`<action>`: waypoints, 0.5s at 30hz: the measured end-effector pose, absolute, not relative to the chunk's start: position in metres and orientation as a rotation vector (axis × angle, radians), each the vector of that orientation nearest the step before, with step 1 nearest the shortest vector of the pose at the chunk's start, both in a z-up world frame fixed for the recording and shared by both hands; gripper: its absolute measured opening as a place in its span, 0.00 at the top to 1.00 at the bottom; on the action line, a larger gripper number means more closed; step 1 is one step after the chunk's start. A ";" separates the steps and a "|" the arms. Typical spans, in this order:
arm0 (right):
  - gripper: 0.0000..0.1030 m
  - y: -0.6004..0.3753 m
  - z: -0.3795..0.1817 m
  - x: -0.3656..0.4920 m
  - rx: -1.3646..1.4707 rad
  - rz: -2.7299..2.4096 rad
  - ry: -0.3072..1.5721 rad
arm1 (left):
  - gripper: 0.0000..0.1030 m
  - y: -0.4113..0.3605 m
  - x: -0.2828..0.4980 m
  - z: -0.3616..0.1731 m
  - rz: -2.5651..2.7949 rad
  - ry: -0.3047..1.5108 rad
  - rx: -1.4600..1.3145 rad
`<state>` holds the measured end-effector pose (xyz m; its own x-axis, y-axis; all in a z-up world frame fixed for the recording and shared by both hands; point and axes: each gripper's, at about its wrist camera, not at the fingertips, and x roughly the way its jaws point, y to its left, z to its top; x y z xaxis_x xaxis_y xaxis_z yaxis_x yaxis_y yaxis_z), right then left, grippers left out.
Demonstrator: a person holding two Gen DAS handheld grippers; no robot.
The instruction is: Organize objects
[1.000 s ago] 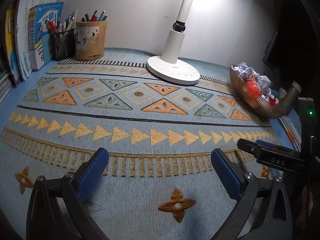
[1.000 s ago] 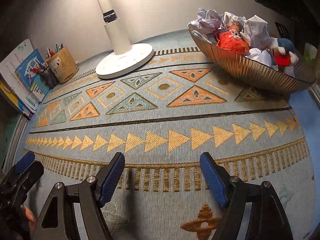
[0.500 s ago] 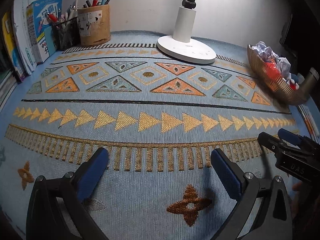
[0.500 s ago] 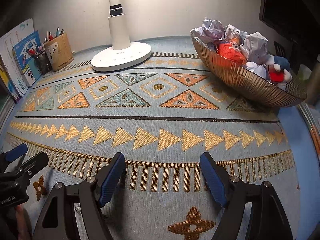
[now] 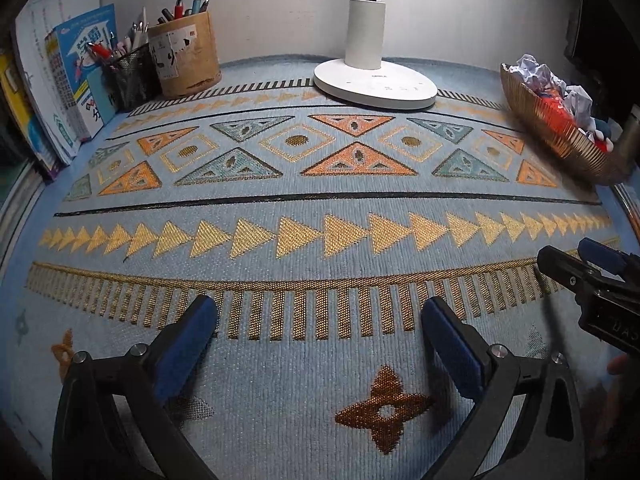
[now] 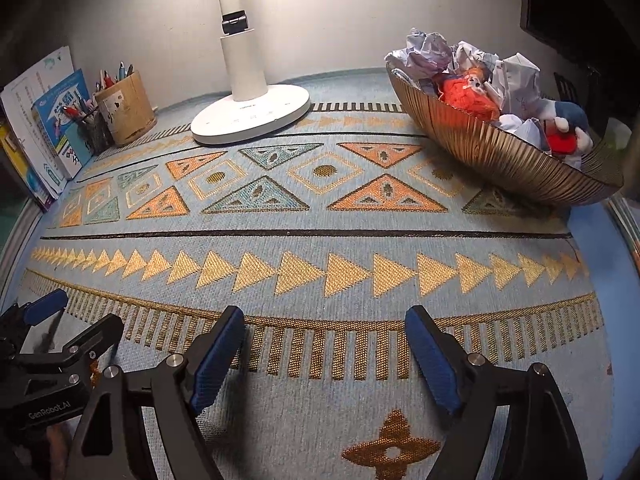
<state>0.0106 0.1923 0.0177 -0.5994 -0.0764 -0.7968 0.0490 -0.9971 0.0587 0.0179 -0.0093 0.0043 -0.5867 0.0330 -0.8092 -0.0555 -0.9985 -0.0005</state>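
The bowl point(image 6: 492, 152) sits at the bench's far right, its long axis running from the lamp point(image 6: 256, 116) toward the right edge; its far end is cut off and its heap of crumpled paper point(image 6: 516, 72) and toys is hard to sort out. Both the left hand-held gripper point(image 5: 318, 326) and the right hand-held gripper point(image 6: 326, 332) hover low over the mat point(image 5: 320, 208), level, pointing toward the wall. Each is spread wide with nothing between its pads.

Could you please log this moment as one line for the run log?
left tongs: open, empty | right tongs: open, empty | bowl: full | mat: bare middle
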 end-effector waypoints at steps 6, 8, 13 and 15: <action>0.21 0.193 0.018 0.011 1.368 -2.748 -0.063 | 0.00 -0.010 0.017 0.004 2.754 0.038 -1.406; 0.18 0.191 0.017 0.011 1.377 -2.748 -0.042 | 0.00 -0.010 0.017 0.004 2.754 0.038 -1.406; 0.07 0.189 0.014 0.007 1.419 -2.739 -0.017 | 0.00 -0.011 0.016 0.004 2.758 0.029 -1.410; 0.03 0.185 0.012 0.005 1.431 -2.724 0.007 | 0.00 -0.011 0.017 0.004 2.758 0.030 -1.411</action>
<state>0.0052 0.1853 0.0121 -0.5656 -0.0548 -0.8229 0.0593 -0.9979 0.0257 0.0166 -0.0111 0.0038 -0.5844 0.0297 -0.8109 -0.0471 -0.9989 -0.0026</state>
